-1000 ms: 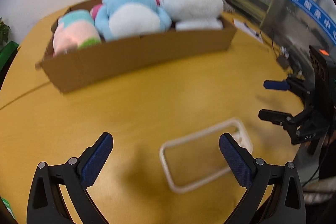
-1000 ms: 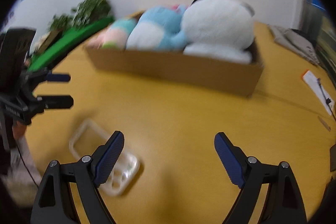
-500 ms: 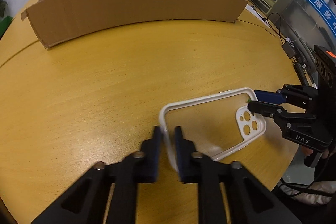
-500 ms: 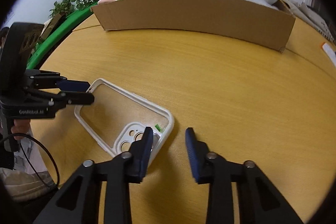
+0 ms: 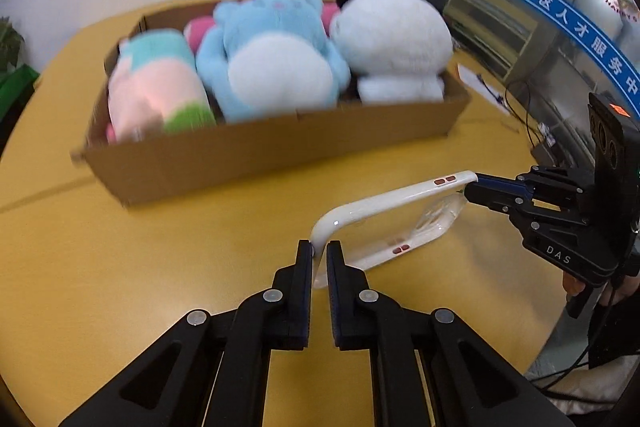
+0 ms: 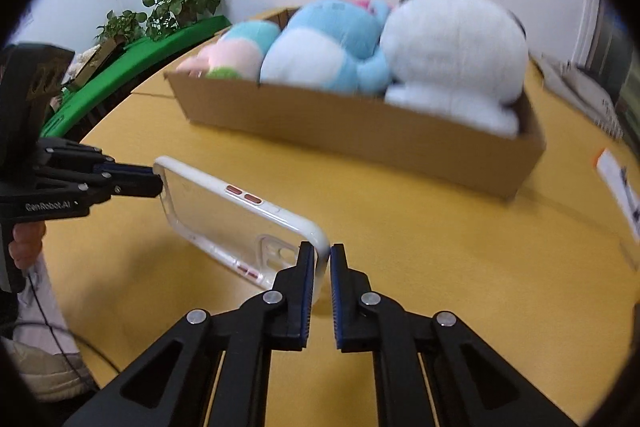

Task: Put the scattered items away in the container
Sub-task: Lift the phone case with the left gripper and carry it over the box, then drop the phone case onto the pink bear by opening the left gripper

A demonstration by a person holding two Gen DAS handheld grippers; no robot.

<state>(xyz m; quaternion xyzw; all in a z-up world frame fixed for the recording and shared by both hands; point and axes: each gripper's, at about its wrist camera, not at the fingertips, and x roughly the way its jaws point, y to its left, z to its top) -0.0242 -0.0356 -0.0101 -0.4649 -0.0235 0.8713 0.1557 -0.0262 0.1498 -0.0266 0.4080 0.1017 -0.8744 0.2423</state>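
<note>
Both grippers are pinching one clear phone case (image 5: pixel 384 223) and holding it above the table (image 5: pixel 160 267).

The left gripper (image 5: pixel 319 251) is clamping the case's white rim at one end, while the right gripper (image 6: pixel 323 255) is clamping the rim at the opposite, camera-cutout end; the case is hanging tilted on edge, off the yellow surface, near the table's front edge. The cardboard box (image 5: pixel 260 151) is sitting toward the table's far edge, holding a pastel plush (image 5: pixel 156 95), a blue plush (image 5: pixel 276 63) and a white plush (image 5: pixel 396 43).
</note>
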